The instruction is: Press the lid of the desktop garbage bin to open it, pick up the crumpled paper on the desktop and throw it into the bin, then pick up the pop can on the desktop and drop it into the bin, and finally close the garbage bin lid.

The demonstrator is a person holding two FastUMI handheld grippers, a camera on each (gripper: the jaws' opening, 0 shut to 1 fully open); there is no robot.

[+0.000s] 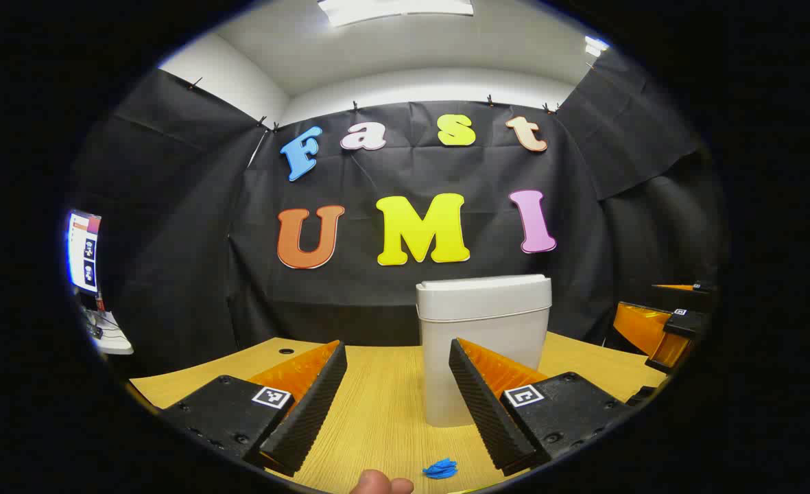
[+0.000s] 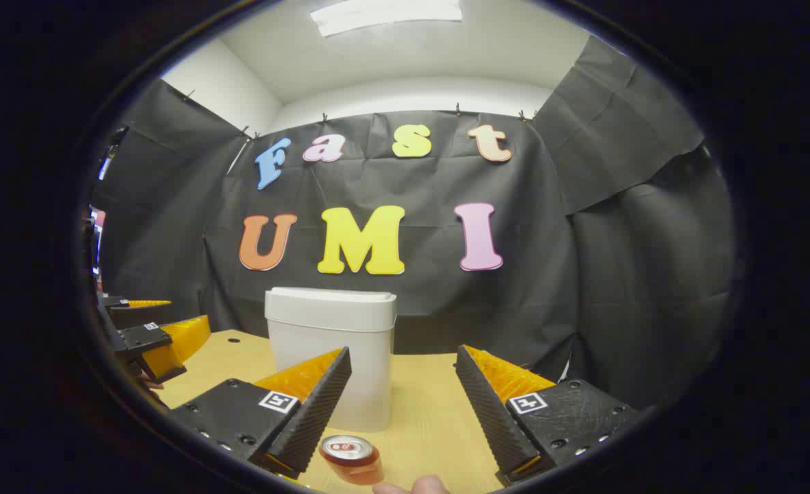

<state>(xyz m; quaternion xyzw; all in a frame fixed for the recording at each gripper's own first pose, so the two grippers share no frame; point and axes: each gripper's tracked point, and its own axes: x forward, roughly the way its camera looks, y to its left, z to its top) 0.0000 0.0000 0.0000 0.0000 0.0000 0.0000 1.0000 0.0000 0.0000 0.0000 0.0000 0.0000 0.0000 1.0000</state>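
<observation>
The bin [image 1: 485,346] stands upright on the table [image 1: 377,412], lid [image 1: 483,287] down, ahead of the left tool [image 1: 397,391] and slightly to its right. The left tool hovers with its jaws spread wide and empty, likely placed for the lid press. Blue crumpled paper [image 1: 440,468] lies just below it. The pop can [image 2: 350,456] stands under the right tool [image 2: 402,398], likewise spread and empty. Bare table surrounds the bin, allowing free approach.

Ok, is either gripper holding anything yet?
No. The left gripper and right gripper are both open with nothing between their fingers; the pop can sits on the table.
</observation>
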